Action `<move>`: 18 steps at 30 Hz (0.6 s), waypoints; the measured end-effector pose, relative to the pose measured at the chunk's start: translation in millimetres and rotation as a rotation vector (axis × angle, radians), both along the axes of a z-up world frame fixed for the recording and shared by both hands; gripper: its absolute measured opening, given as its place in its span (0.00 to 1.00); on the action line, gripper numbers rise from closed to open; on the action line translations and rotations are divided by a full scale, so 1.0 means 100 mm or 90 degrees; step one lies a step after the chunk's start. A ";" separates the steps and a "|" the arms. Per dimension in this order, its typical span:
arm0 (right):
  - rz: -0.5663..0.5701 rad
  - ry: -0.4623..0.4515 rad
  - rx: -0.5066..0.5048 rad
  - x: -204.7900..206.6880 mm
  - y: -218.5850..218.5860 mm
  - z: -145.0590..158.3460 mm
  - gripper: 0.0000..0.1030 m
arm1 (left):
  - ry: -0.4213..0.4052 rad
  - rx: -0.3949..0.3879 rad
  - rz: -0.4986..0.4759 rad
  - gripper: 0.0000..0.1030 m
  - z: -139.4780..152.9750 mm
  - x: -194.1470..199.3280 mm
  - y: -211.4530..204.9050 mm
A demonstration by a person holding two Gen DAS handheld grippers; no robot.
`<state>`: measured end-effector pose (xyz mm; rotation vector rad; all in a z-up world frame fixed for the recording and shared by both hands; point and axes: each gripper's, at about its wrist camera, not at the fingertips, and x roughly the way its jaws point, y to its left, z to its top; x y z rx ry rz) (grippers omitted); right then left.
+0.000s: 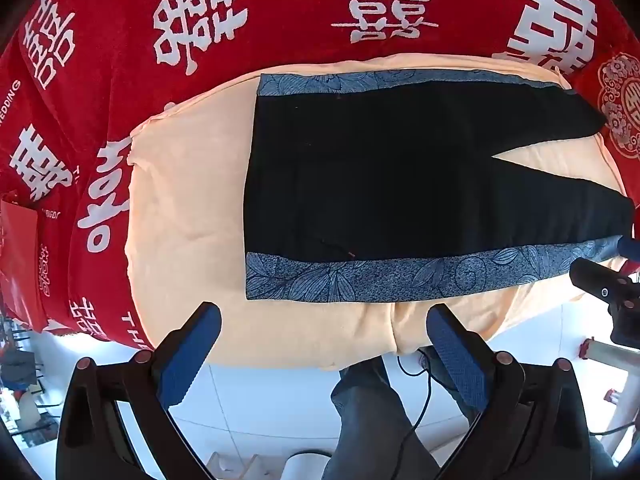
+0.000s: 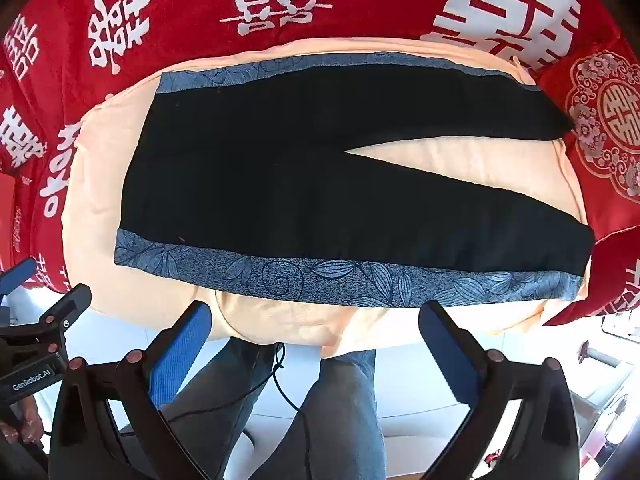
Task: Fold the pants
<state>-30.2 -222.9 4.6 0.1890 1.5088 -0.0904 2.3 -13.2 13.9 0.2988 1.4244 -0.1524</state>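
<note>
Black pants (image 1: 380,176) with blue leaf-patterned side stripes lie flat on a peach cloth (image 1: 188,184), waistband to the left, both legs spread to the right with a narrow gap between them. In the right wrist view the same pants (image 2: 280,184) stretch across the peach cloth (image 2: 96,184). My left gripper (image 1: 324,316) hangs open above the near edge of the cloth, below the near blue stripe, nothing between its fingers. My right gripper (image 2: 316,314) is also open, just short of the near stripe (image 2: 320,280), and holds nothing.
A red blanket (image 1: 120,60) with white characters covers the surface under the peach cloth. A red patterned cushion (image 2: 608,120) lies at the right past the leg ends. A person's legs in grey trousers (image 2: 340,408) stand on the white floor below, with a black cable.
</note>
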 end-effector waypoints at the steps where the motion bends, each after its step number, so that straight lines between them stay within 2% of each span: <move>1: 0.000 0.001 0.000 0.01 0.00 0.01 1.00 | 0.000 0.001 -0.001 1.00 0.00 0.01 -0.01; 18: 0.002 -0.004 0.004 0.03 -0.05 -0.01 1.00 | -0.005 0.010 -0.006 1.00 0.01 0.06 -0.08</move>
